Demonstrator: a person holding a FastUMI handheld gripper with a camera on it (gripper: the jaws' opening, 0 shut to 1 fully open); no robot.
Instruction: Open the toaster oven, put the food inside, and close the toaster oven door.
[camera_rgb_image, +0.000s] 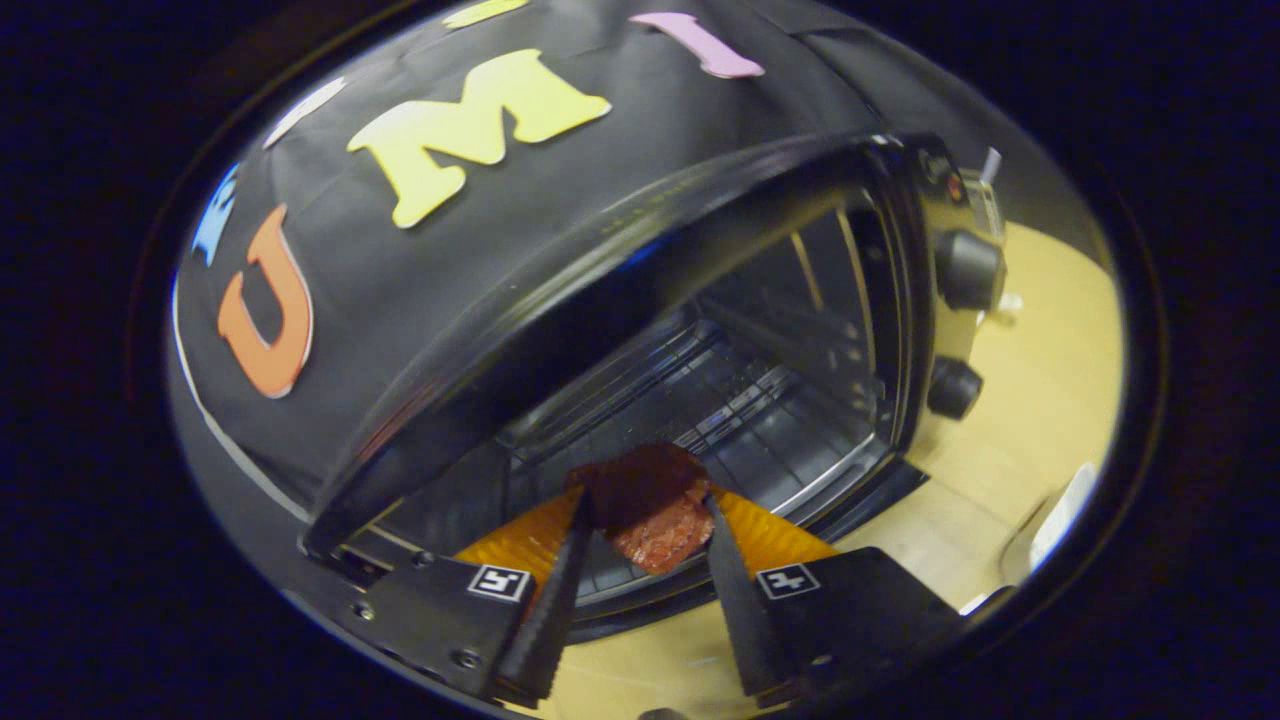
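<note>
Now | gripper (645, 505) pinching food (648, 505) | apparently inside open toaster oven (760, 380)

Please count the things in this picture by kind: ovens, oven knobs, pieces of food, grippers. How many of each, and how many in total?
Toaster oven: 1, door open
Knobs: 2, upper and lower
Food piece: 1, reddish-brown, held between the fingers
Gripper: 1
Total: 5
</note>
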